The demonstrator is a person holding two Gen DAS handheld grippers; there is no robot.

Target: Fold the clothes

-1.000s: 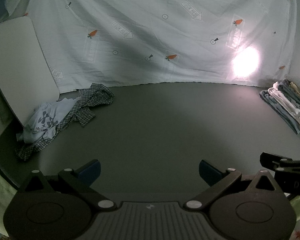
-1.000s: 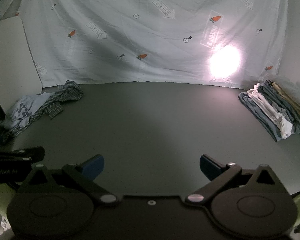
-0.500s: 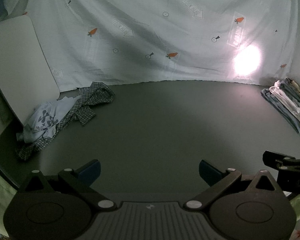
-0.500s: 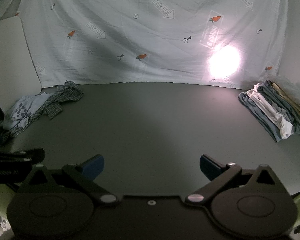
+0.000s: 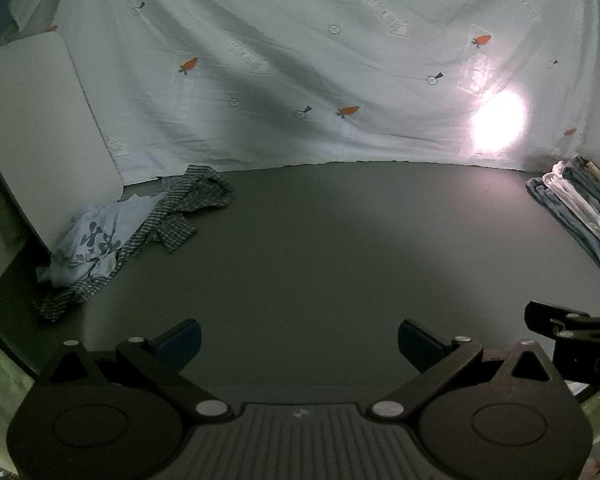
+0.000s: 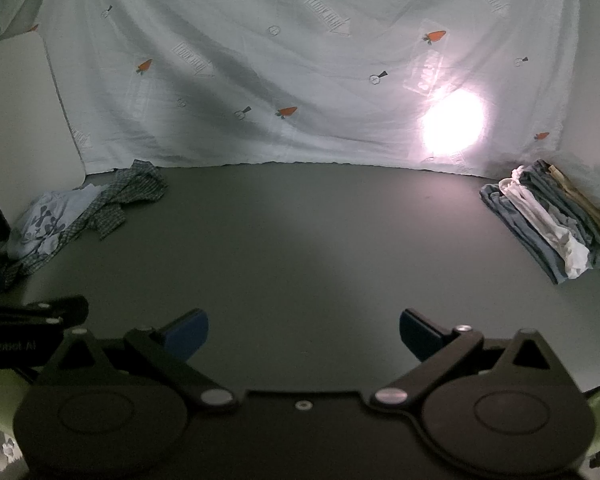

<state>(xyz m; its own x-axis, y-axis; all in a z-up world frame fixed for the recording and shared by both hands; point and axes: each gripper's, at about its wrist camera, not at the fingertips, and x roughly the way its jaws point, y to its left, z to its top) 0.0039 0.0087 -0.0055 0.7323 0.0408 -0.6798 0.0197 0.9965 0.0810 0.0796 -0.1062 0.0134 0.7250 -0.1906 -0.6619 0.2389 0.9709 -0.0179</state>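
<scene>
Claws (image 5: 298,340) (image 6: 304,334) spread; crumpled checked shirt (image 5: 188,204).

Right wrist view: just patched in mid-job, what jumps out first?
A bright glare spot burns on the carrot-print sheet hung behind the table. A crumpled checked shirt and a floral garment lie far left; a folded stack sits far right. Both tongs, right and left, are open and empty.
</scene>
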